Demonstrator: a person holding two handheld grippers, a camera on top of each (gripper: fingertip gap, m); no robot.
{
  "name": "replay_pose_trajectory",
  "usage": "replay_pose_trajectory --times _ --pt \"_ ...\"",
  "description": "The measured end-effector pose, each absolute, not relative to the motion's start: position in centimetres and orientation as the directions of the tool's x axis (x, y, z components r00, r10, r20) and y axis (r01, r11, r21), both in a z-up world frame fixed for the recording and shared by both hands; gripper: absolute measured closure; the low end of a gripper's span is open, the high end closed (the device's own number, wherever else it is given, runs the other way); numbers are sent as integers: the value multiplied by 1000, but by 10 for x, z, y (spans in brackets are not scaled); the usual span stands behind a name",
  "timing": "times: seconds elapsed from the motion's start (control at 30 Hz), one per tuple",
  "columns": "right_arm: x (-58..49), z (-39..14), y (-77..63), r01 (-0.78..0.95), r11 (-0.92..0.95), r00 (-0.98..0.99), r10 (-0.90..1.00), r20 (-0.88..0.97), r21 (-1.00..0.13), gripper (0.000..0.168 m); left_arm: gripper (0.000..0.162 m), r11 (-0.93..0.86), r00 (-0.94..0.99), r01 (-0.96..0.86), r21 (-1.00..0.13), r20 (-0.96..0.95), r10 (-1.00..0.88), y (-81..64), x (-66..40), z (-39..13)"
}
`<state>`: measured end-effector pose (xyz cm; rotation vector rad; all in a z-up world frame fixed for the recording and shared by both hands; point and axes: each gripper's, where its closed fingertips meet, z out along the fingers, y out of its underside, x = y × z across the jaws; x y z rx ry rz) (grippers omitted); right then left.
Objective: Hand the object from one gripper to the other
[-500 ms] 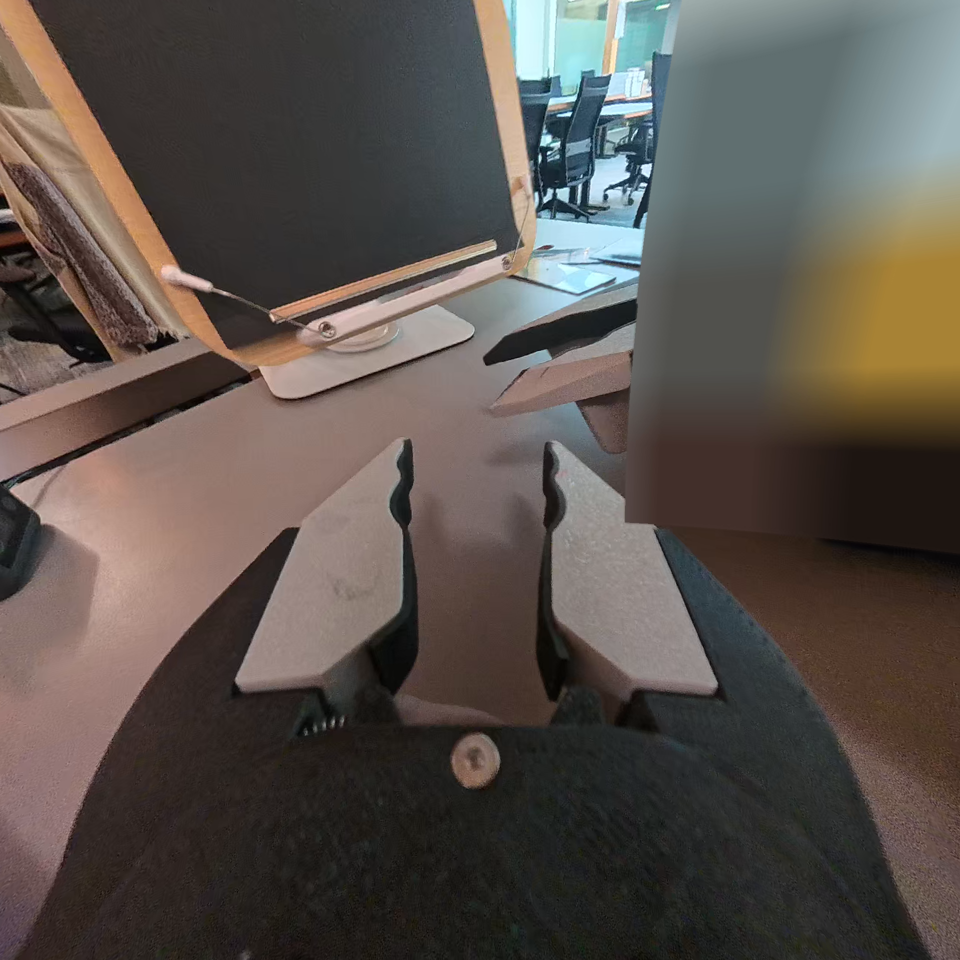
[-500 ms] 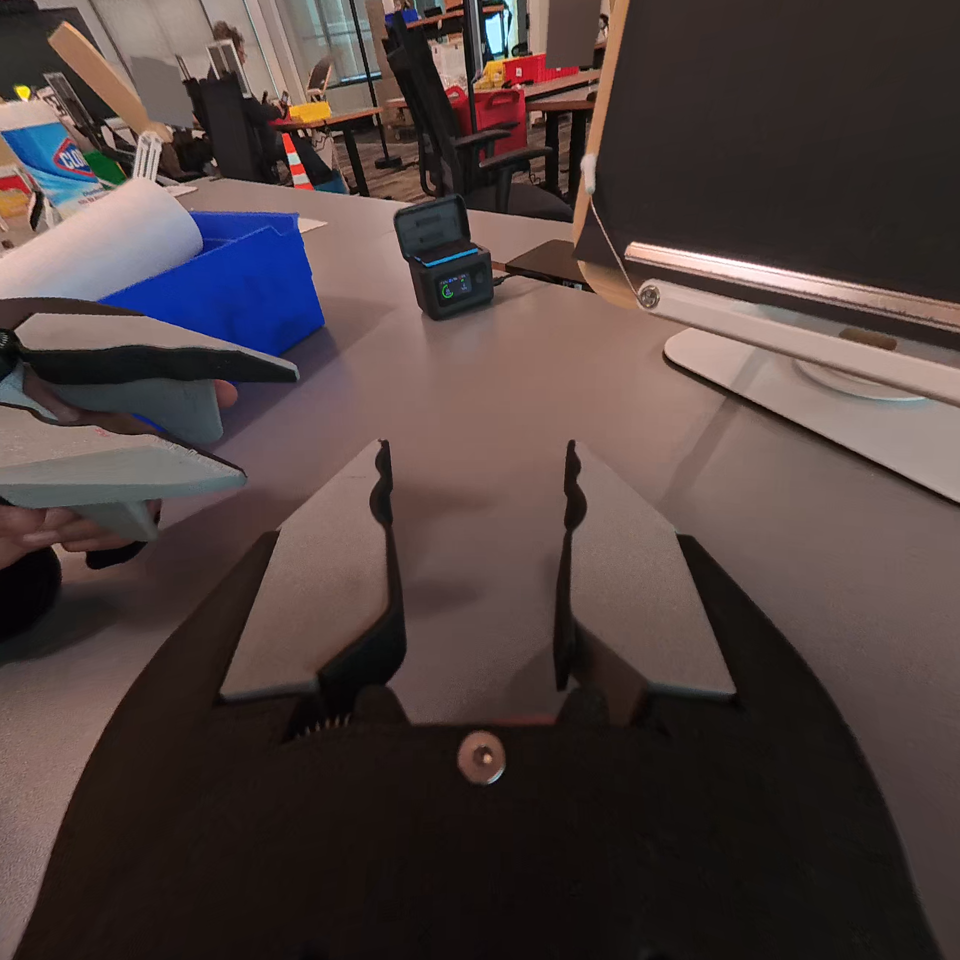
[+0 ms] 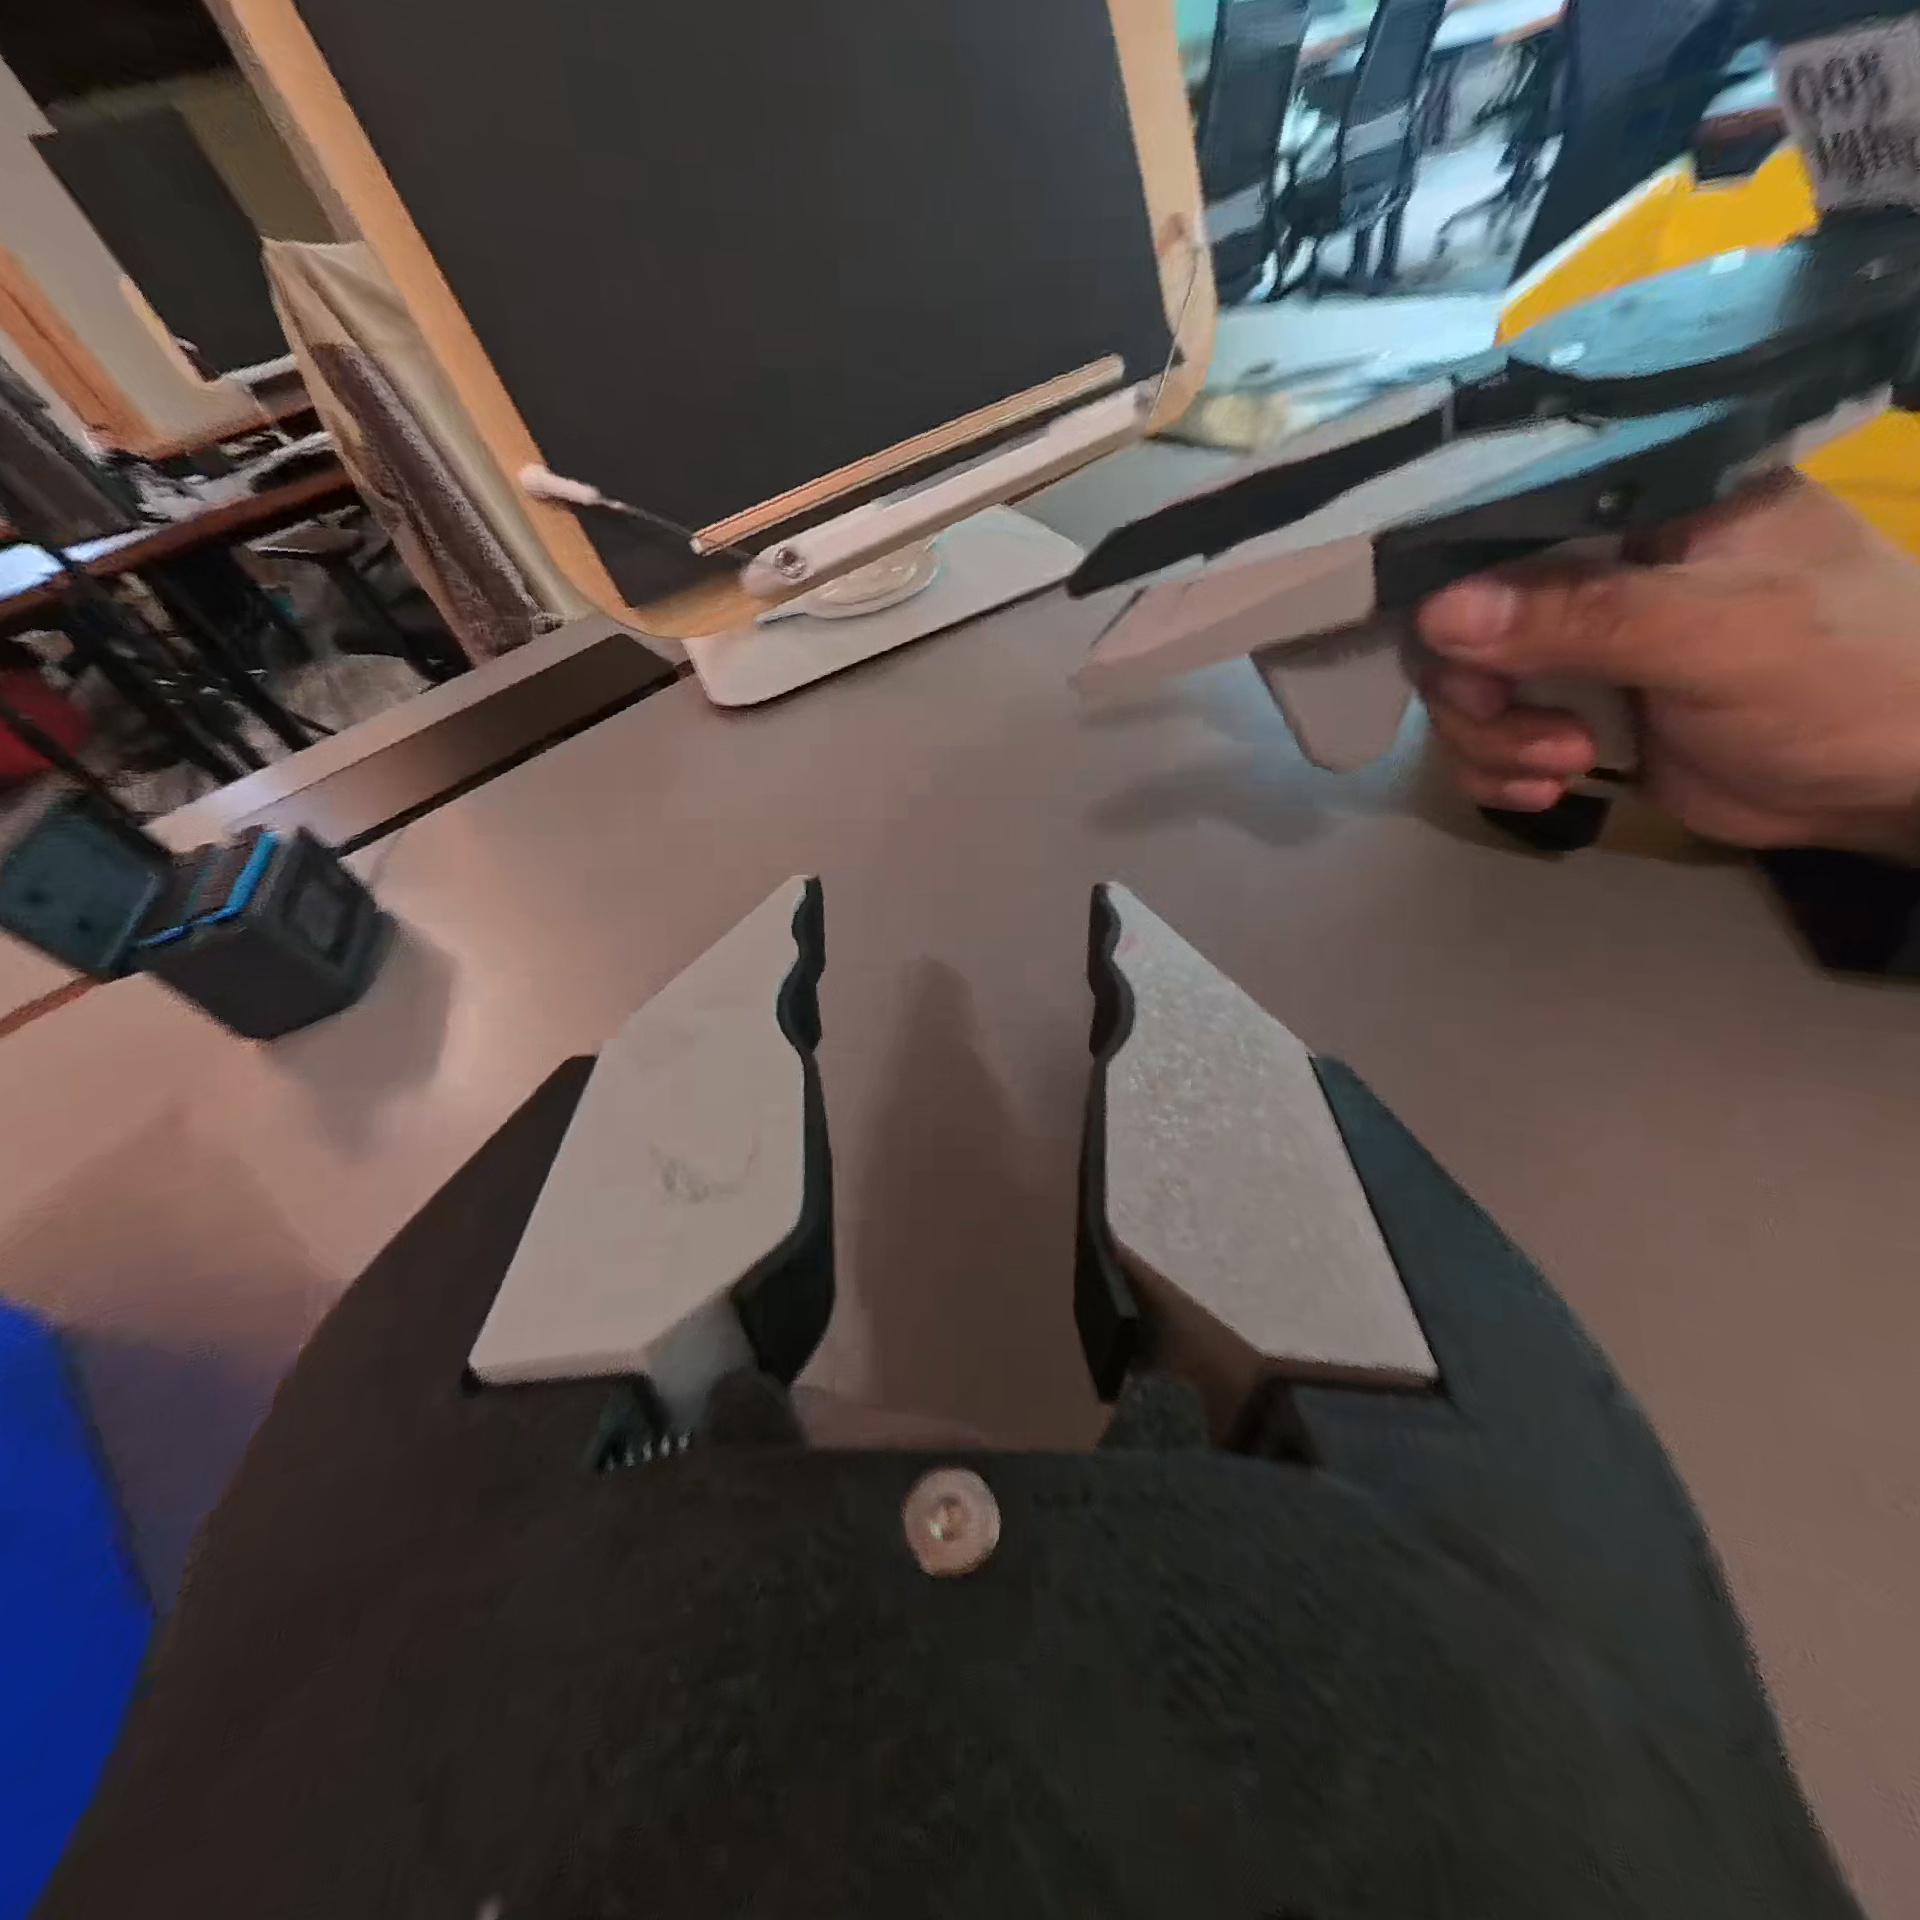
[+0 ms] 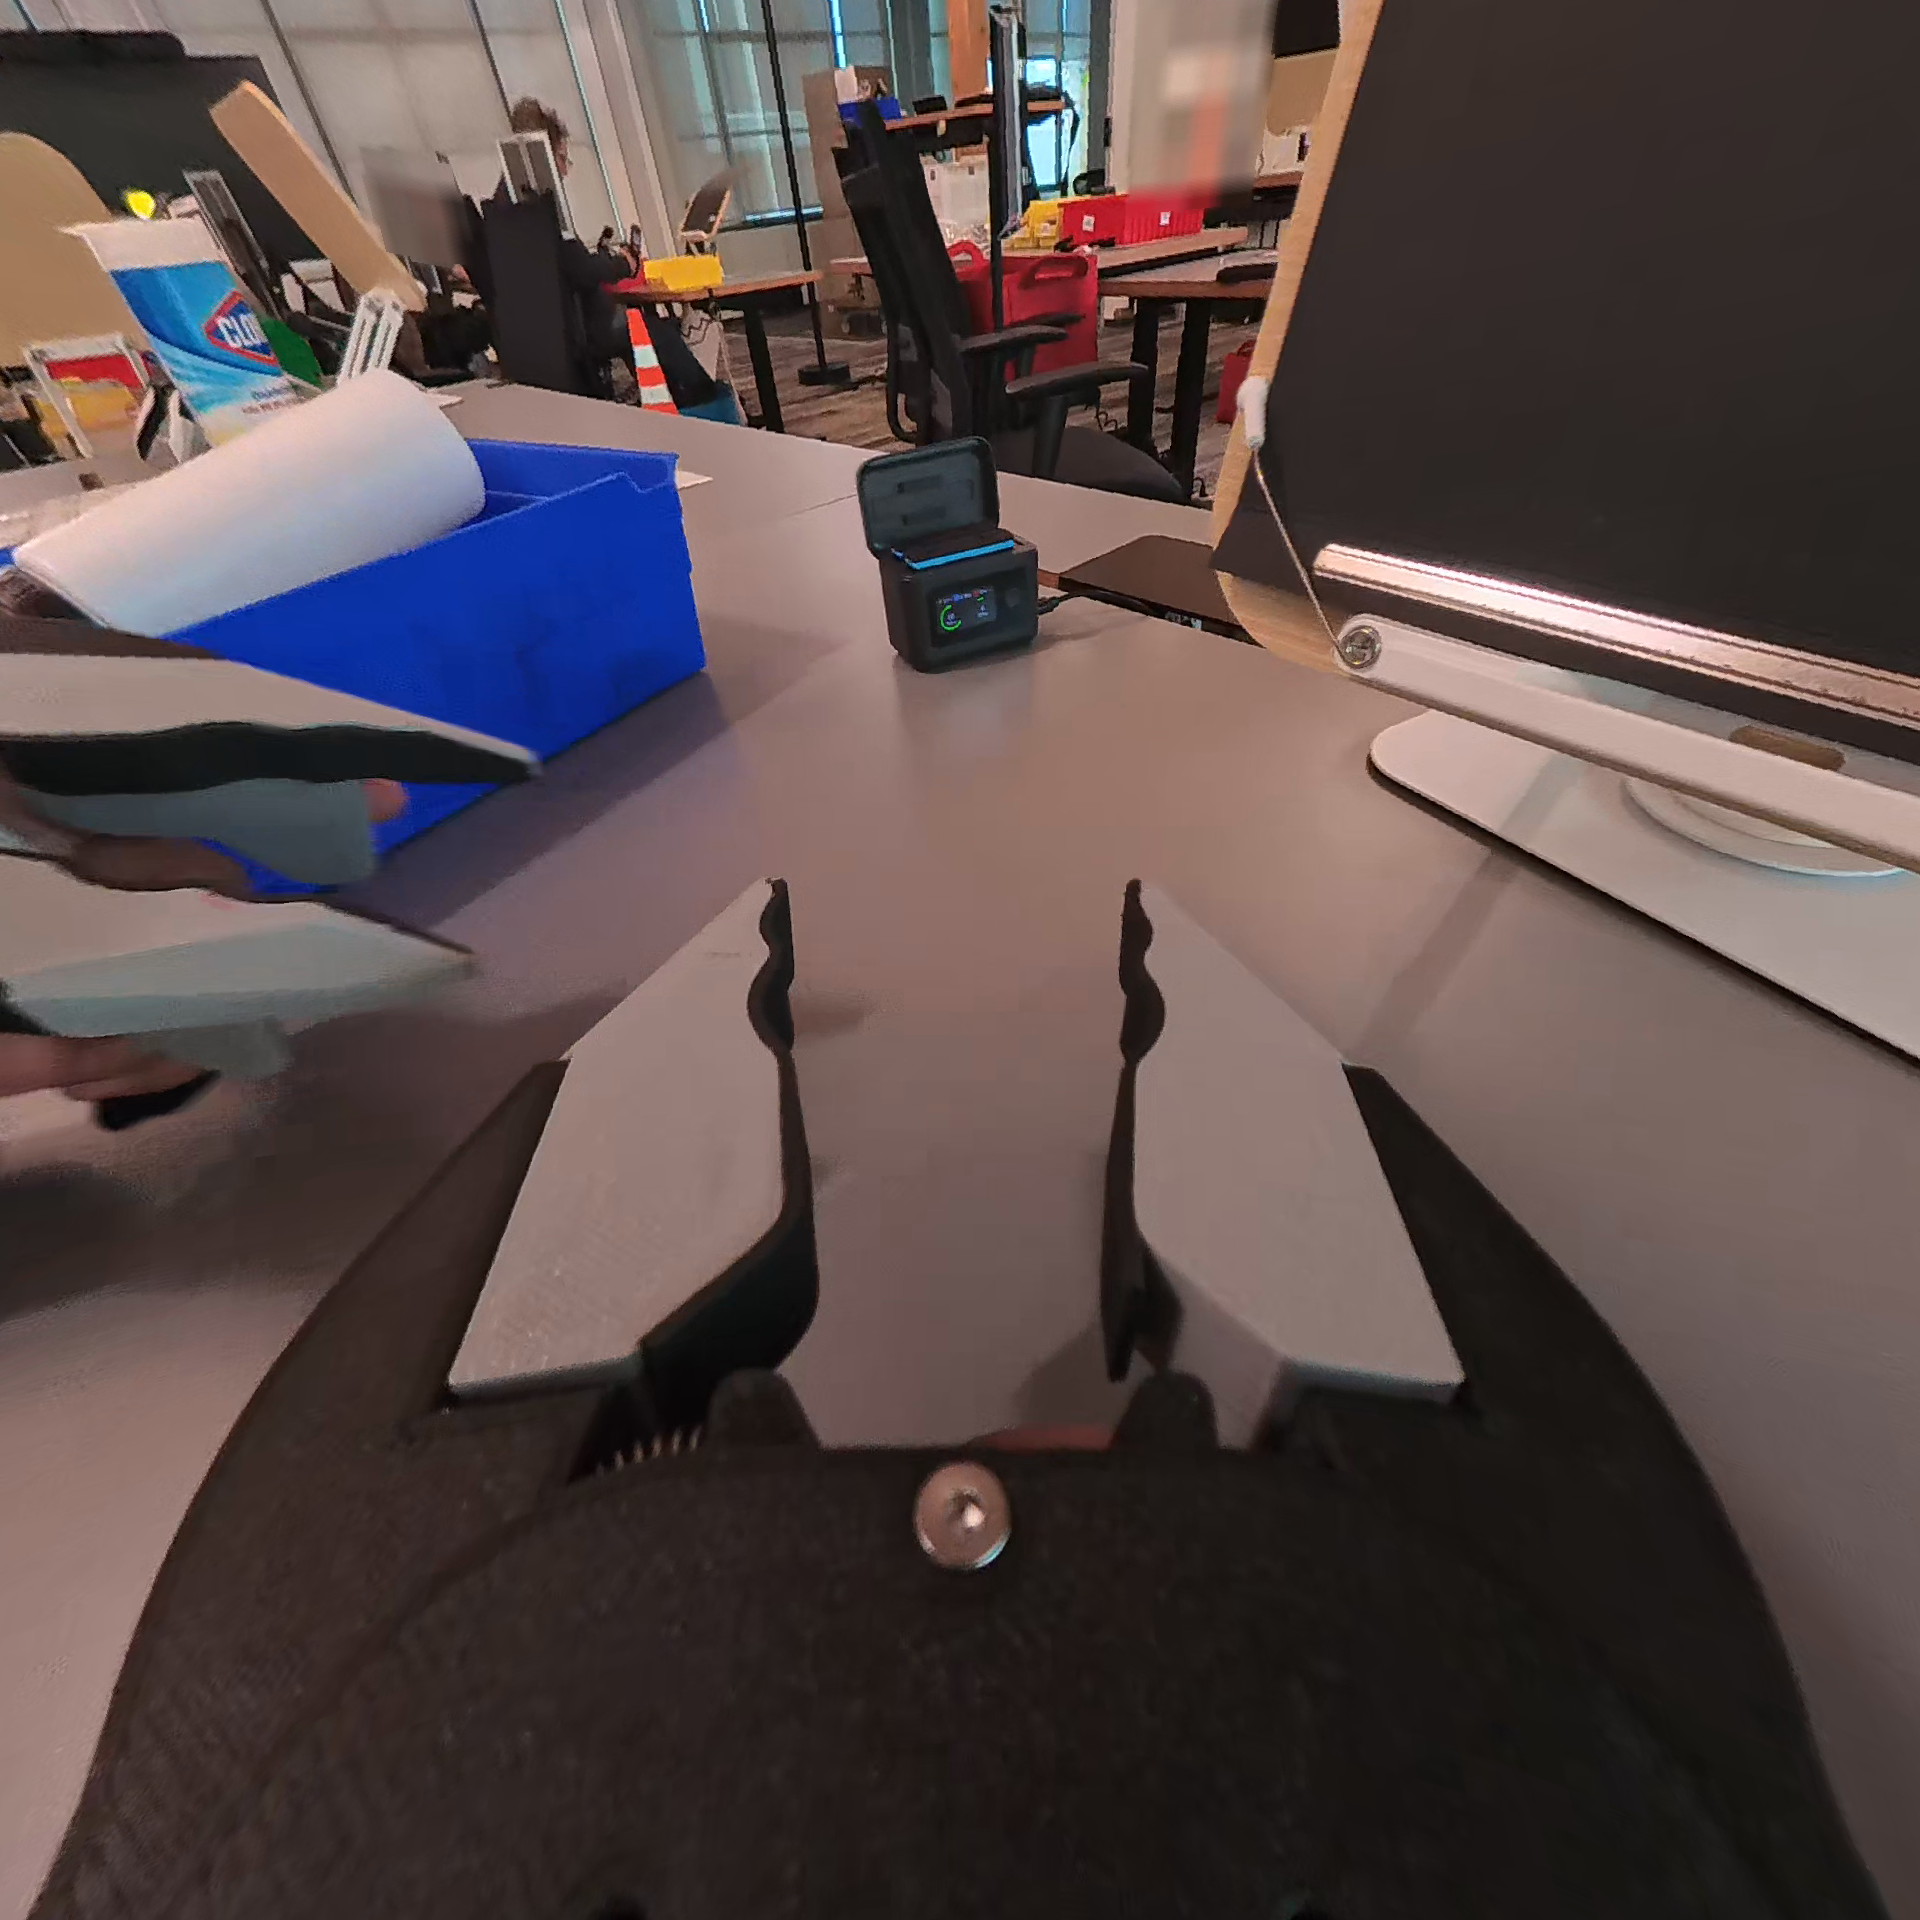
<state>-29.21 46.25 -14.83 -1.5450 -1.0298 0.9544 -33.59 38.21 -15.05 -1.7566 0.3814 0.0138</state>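
Note:
My left gripper (image 3: 956,904) is open and empty, low over the grey table (image 3: 1039,810). My right gripper (image 4: 951,894) is also open and empty over the same table. In the left wrist view the right gripper (image 3: 1086,629) comes in from the right, turned on its side, with a hand (image 3: 1683,686) on its handle. In the right wrist view the left gripper (image 4: 488,857) comes in from the left, also on its side and open. Nothing lies between either pair of fingers, and no object to hand over shows near them.
A dark screen (image 4: 1610,312) on a white base (image 4: 1558,821) stands at the back. A black case with a lit display (image 4: 956,582) sits mid-table and shows in the left wrist view (image 3: 239,925). A blue bin (image 4: 499,623) holds a white roll (image 4: 260,499). A wipes canister (image 4: 197,322) stands behind. The dark screen (image 4: 1610,312) sits 15 centimeters or so from the ends of my right fingers.
The left wrist view has swung left and back: the black case and a blue edge now show, and the right gripper's hand is in view. Both grippers stay open.

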Motion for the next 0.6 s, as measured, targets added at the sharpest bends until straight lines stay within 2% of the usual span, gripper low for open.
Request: replay_pose_trajectory --times 0.13,0.27,0.43,0.6 --pt "-293 -145 460 145 -115 320 945 -64 -983 109 107 -264 933 -339 -903 -286 -219 333 -360 -135" --pt "-295 -146 458 147 -113 313 948 -62 -983 110 110 -358 949 -309 -881 -308 -62 293 -436 -101" --pt "-297 -149 458 155 -125 305 950 -73 -980 110 116 -538 918 -228 -812 -363 157 269 -563 -87" --pt "-298 -149 456 165 -110 298 953 -57 -980 111 112 -769 891 -276 -576 -454 21 276 -620 -118"
